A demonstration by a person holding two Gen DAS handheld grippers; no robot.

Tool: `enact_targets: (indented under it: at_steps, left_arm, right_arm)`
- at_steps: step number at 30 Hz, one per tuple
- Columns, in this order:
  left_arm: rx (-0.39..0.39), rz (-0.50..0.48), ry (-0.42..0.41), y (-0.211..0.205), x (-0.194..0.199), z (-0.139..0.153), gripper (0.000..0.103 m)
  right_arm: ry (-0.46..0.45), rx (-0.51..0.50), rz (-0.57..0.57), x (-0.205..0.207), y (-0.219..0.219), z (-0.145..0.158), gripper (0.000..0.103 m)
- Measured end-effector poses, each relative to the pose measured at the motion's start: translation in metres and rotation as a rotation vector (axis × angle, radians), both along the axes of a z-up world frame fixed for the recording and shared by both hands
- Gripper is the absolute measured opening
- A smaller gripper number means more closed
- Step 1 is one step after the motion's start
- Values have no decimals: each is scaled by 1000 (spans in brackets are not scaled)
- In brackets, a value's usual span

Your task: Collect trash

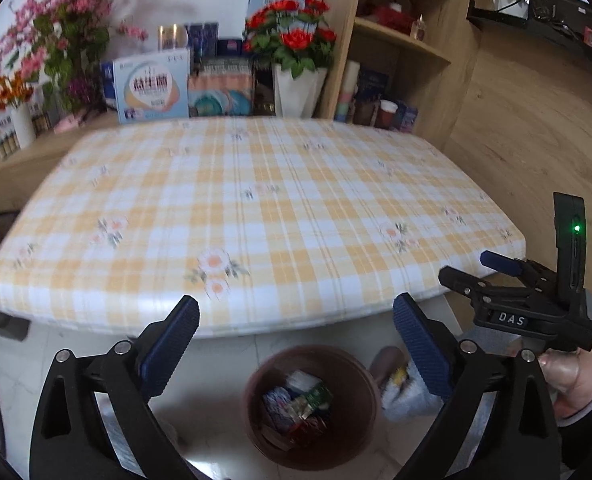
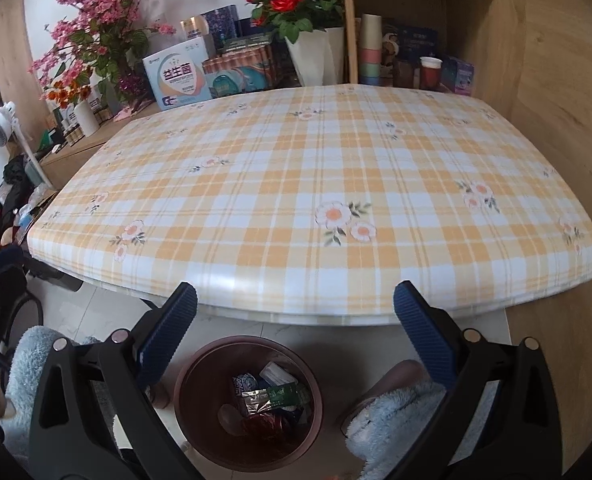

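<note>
Both claws, left claw (image 1: 296, 344) and right claw (image 2: 296, 336), hang released and empty above the bin (image 2: 247, 404); the wrappers (image 2: 269, 398) already lie inside; scan the tabletop (image 2: 316, 184) slowly before stopping.

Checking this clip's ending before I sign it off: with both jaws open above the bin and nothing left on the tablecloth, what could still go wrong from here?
1. The brown bin sits on the floor right by the person's fluffy slippers; a foot shift might tip it and spill the wrappers.
2. The right gripper hangs close to the table edge, as the left wrist view shows, so lifting carelessly may knock it.
3. The left gripper is open and empty; any trash lying outside these views would be missed.
</note>
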State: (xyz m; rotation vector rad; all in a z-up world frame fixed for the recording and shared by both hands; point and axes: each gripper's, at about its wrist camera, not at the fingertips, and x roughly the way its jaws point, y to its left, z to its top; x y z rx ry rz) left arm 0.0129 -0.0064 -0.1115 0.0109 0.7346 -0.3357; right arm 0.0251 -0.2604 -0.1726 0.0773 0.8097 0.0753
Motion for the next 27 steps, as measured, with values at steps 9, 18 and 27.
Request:
enact_targets:
  at_steps: [9,18,27]
  left_arm:
    - [97,105,-253,16,6,86,97]
    - [121,91,-415,16,-2,148,97]
    - [130,87,-451,11,-9,172,97]
  right_arm:
    - [-120,-47,87,22,10,96,97]
    - [-263,-109,108,19,13,180,97]
    - [-299,-92,101,9,12,202,97]
